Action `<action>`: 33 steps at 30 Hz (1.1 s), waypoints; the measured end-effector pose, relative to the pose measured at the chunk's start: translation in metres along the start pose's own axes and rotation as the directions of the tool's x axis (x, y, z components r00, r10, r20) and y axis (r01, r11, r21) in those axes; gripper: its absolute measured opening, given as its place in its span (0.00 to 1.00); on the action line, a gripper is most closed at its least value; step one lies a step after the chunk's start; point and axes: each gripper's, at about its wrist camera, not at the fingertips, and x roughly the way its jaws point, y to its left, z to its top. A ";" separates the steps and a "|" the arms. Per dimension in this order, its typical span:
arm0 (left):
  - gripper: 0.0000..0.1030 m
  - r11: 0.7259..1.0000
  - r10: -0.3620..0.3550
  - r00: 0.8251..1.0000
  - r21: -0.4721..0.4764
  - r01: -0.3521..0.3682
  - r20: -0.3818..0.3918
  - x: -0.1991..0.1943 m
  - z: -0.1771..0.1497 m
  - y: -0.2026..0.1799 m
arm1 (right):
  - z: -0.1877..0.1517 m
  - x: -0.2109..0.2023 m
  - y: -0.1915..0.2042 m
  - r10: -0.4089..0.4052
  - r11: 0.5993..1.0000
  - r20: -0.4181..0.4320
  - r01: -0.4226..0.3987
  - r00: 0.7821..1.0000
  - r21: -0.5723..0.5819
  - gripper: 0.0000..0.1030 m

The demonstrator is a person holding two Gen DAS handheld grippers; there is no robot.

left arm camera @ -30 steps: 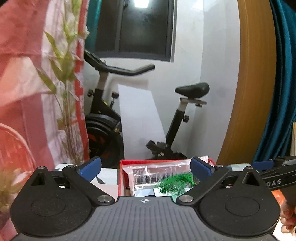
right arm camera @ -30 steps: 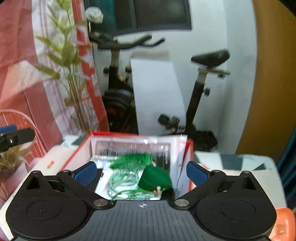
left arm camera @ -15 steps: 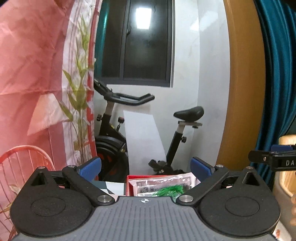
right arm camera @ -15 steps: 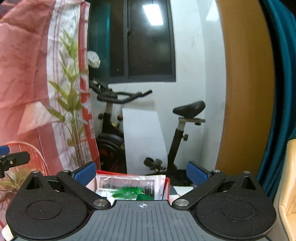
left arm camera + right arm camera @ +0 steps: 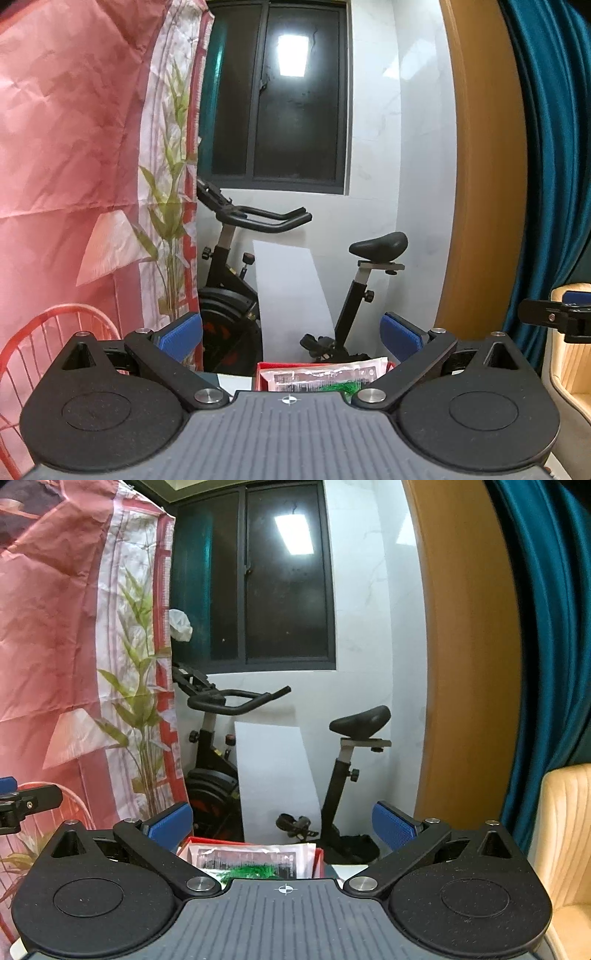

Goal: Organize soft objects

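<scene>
Both cameras have tilted way up since a second ago, so the red box [image 5: 263,369] that filled the middle of the views is now just a sliver at the bottom edge; going left to right, the left gripper [image 5: 291,338] has its pads spread wide with nothing between them; box sits low between them, holding a crinkly packet [image 5: 321,374] and a green fluffy tuft [image 5: 251,871]; right gripper [image 5: 282,821] is spread and empty too; my guess is the tuft is feather-light and squashy, so pinch it gently at the thick middle; the packet looks slippery, so grab an edge.
</scene>
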 end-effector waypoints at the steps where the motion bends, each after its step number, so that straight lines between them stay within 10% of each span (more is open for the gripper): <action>1: 1.00 1.000 0.001 1.000 -0.005 -0.001 -0.004 0.001 -0.001 0.001 | -0.001 0.000 0.000 -0.001 1.000 -0.001 0.001 1.000 0.001 1.00; 33: 1.00 0.999 0.048 0.998 -0.015 -0.049 -0.042 0.006 -0.008 0.009 | -0.017 0.019 -0.004 -0.032 0.999 -0.074 0.033 0.997 0.014 1.00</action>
